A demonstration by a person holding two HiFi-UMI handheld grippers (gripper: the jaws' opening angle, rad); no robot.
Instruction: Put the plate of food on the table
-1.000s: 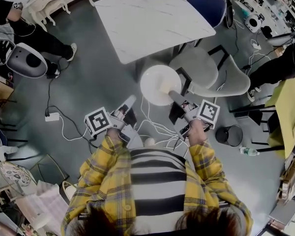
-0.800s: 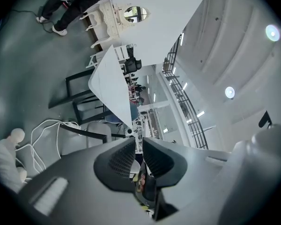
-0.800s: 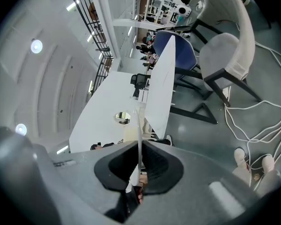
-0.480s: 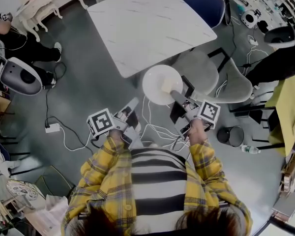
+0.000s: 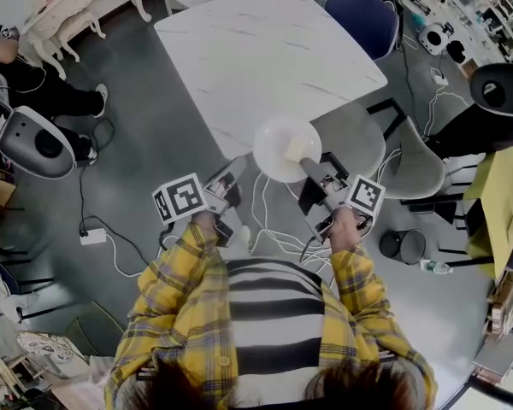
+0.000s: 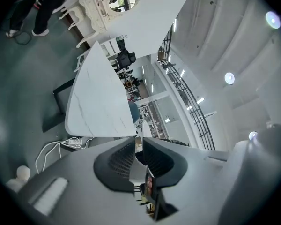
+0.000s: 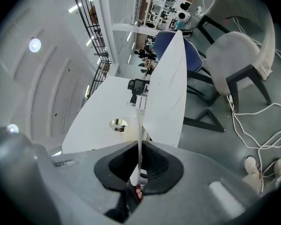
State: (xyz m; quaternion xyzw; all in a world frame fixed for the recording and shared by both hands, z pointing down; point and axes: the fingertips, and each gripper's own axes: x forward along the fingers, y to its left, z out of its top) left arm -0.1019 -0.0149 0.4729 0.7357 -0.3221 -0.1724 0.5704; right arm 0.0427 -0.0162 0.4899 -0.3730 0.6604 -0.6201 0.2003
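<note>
- Plate of food [image 5: 276, 137]: a round white plate, held in the air and not resting on anything. It carries a pale block of food [image 5: 296, 149] on the side nearer the person.
- Position of the plate: in the head view its far rim overlaps the near edge of the white marble table [image 5: 265, 49]. The rest of it lies over the grey floor, just beside the grey chair [image 5: 363, 139].
- Right gripper [image 5: 310, 169]: its jaws are clamped on the plate's near rim. In the right gripper view the plate [image 7: 139, 125] shows edge-on as a thin white line running between the two dark pads [image 7: 154, 165], which press on it from both sides.
- Left gripper [image 5: 229, 180]: held left of the plate and apart from it, pointing toward the table. In the left gripper view its jaws are drawn together with nothing between them.
- Surroundings: white cables [image 5: 269, 207] lie on the floor below the plate, and a blue chair [image 5: 359, 11] stands at the table's far right side.
</note>
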